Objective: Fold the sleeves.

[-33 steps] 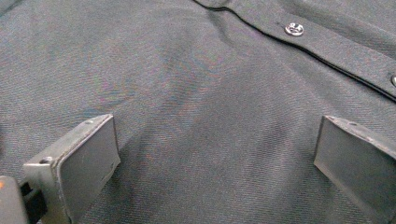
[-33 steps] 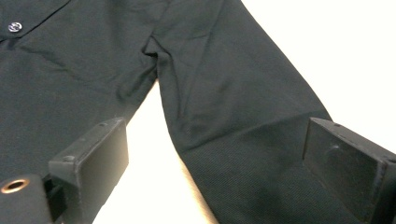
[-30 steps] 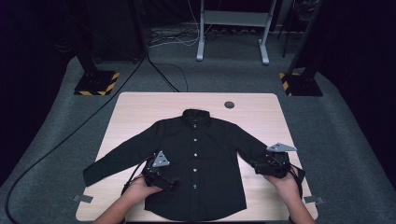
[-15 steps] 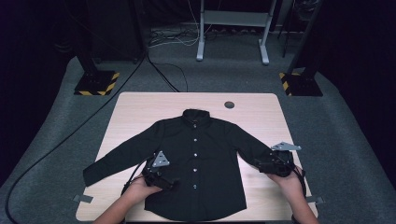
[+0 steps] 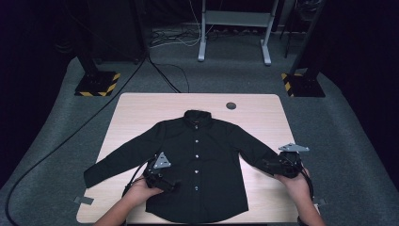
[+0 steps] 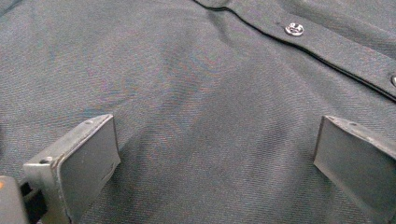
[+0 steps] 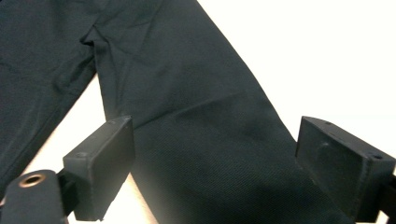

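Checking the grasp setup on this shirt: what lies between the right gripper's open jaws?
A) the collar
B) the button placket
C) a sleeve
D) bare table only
C: in the right gripper view the right gripper has its jaws spread on either side of the black shirt's sleeve, the wooden table beside it.

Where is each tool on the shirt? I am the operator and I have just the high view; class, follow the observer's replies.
Observer: The left tool is open over the shirt front, beside the button strip.
Operator: Any buttons close by?
Observer: One metal button sits ahead of it, nothing between its jaws but flat cloth.
Operator: And the right one?
Observer: The right tool is open, its jaws either side of the sleeve, with bare table beyond.
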`<state>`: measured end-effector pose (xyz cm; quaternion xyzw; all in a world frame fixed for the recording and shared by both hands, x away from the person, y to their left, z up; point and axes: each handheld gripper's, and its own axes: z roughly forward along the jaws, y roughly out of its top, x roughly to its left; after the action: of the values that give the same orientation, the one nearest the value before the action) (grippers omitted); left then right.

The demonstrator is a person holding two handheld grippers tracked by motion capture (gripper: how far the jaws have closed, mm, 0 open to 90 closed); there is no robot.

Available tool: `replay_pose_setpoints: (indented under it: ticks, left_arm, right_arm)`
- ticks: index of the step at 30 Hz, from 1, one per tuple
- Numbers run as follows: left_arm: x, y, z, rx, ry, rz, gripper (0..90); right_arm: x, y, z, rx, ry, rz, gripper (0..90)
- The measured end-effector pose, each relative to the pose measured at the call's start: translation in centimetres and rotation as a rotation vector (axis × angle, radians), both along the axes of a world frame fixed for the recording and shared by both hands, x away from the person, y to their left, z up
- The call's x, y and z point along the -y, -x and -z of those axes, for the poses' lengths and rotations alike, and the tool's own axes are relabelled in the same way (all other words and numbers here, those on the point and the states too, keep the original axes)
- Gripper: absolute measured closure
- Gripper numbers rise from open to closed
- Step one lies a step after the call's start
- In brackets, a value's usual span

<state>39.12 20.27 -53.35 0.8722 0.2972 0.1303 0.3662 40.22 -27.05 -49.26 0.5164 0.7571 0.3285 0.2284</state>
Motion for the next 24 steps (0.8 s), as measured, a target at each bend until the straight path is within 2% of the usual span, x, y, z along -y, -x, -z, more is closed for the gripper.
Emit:
replay_pose_setpoints:
  ticks: [24]
  left_arm:
    - [0.0, 0.0, 0.0, 0.000, 0.000, 0.000, 0.0]
  right_arm:
    - [3.1, 0.0, -0.1, 0.012, 0.000, 0.071, 32.2]
